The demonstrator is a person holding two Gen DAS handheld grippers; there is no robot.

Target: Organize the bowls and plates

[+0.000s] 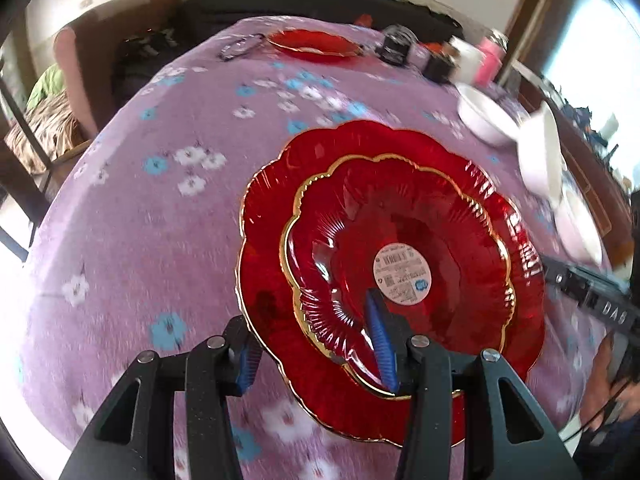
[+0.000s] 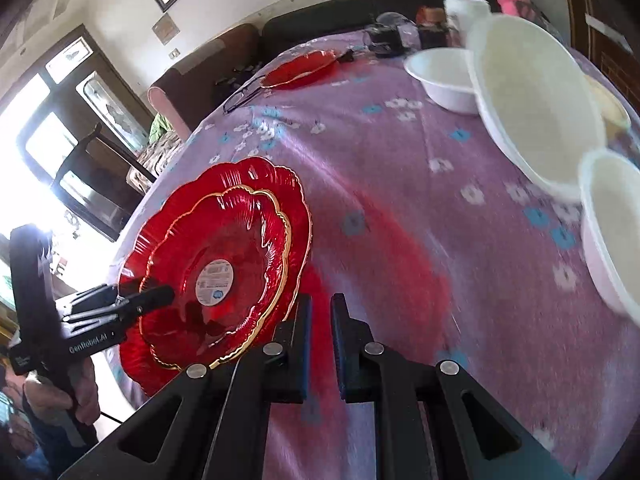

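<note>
A small red glass plate with a gold rim lies on a larger red plate; both also show in the right wrist view. My left gripper is open, one finger over the small plate, the other outside the stack's near rim. My right gripper is nearly closed and empty, just right of the plates. A third red plate sits at the far end. White bowls stand at the right, one farther back.
The table has a purple flowered cloth. Eyeglasses, dark small items, a white cup and a pink bottle sit at the far edge. A sofa and chairs stand beyond.
</note>
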